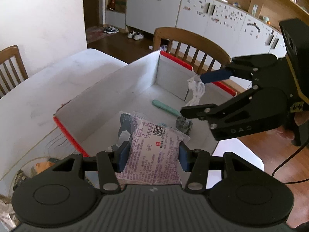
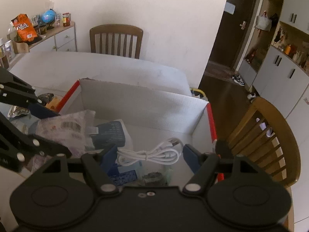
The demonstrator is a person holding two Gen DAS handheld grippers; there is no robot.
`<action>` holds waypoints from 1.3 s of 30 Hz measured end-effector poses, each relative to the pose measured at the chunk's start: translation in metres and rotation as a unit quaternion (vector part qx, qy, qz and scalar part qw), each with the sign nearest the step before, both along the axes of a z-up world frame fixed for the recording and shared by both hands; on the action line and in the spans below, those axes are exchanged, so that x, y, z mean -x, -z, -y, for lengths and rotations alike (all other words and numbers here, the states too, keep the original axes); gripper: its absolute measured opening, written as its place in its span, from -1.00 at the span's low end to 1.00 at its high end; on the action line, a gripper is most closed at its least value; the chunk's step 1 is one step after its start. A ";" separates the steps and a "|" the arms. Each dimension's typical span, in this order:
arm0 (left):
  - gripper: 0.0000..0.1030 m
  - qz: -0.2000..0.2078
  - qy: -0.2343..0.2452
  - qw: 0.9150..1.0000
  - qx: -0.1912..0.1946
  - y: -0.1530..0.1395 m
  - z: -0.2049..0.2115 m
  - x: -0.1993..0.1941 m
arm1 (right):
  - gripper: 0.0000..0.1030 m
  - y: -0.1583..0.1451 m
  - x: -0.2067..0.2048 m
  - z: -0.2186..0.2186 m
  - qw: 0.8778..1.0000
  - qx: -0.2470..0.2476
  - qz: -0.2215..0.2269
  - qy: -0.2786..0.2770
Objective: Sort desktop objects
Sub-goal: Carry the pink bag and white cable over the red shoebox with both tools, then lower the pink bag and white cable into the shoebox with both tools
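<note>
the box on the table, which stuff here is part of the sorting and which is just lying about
Part of the job:
- cardboard box
- snack packet clamped in the left tool
- white usb cable held in the right tool
- green pen in the box

Just lying about:
- wooden chairs
- shoes on the floor
- orange snack bag on the sideboard

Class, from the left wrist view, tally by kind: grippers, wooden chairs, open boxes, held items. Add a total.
Grippers: 2, left gripper, right gripper
Wooden chairs: 2
Open boxes: 1
Held items: 2, packet, cable
Total: 7
</note>
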State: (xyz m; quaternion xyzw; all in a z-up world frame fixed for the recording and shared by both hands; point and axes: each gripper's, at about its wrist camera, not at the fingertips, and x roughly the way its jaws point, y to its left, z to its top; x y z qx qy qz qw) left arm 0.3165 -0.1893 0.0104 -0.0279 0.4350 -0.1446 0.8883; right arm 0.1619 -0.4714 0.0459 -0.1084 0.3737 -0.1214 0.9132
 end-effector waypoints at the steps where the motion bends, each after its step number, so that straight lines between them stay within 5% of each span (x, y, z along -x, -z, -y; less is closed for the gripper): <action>1: -0.02 -0.001 0.003 1.000 -0.003 0.001 0.002 -0.003 | 0.45 0.001 -0.004 0.002 1.000 -0.003 -0.004 0.001; 24: -0.02 -0.079 0.034 0.994 -0.061 0.044 0.017 -0.070 | 0.45 0.038 -0.094 0.055 0.987 -0.078 -0.125 0.072; 39: -0.02 -0.140 0.049 0.988 -0.040 0.066 0.016 -0.079 | 0.45 0.069 -0.109 0.057 0.968 -0.109 -0.193 0.114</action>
